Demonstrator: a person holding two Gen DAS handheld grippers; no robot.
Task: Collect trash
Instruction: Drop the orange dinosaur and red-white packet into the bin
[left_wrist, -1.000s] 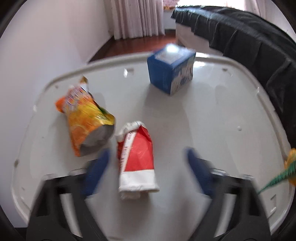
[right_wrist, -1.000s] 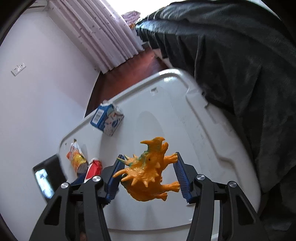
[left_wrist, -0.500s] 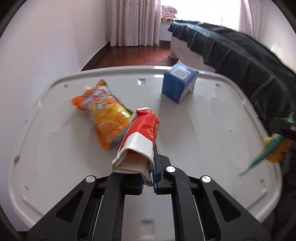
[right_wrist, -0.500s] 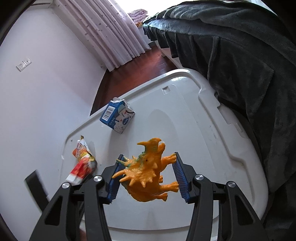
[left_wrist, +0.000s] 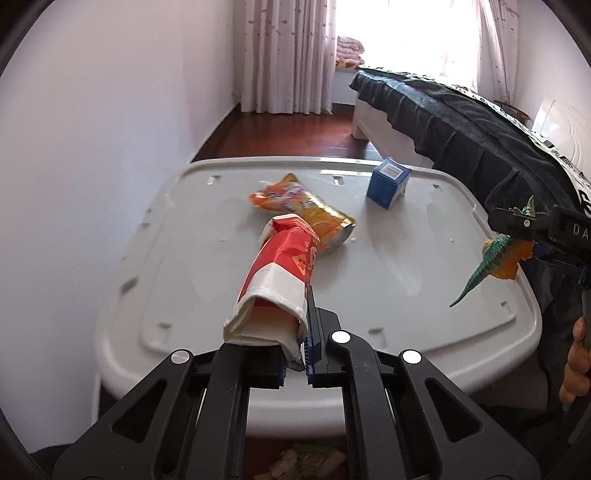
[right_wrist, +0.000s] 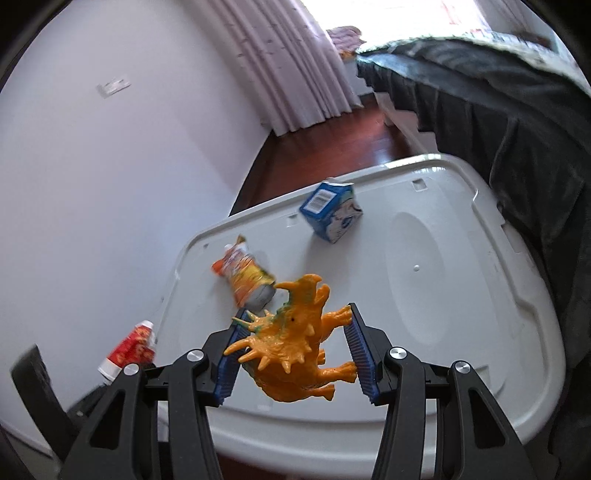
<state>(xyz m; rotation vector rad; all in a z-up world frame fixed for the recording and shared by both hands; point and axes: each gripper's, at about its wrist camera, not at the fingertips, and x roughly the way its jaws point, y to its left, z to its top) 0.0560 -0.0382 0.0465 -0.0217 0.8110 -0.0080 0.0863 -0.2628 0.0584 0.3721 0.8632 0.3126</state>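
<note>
Currently, one piece of trash is in hand: the red-and-white wrapper (left_wrist: 279, 280) is clamped at its open white end by the left gripper (left_wrist: 295, 360), whose jaws are pinched tight on the crumpled edge. The rest of the wrapper projects forward and up past the fingertips, clear of the white table (left_wrist: 424, 295).

Two pieces remain on the table. The orange snack bag (left_wrist: 308, 218) lies flat near the centre, just beyond the held wrapper. The blue carton (left_wrist: 388, 182) stands near the far edge, well apart from both grippers.

The right gripper (right_wrist: 293, 350) is closed on an orange toy dinosaur (right_wrist: 295, 347). The toy sits crosswise between the blue pads (right_wrist: 356, 347), its legs against the right-hand pad and its spiked frill against the left-hand one, and it is held above the near half of the table. In the left wrist view its green tail hangs down below the gripper.

No bin or bag is identifiable in either view. Judged from the layout, collection is at an early stage: the wrapper awaits disposal, and the bag and carton are untouched.
</note>
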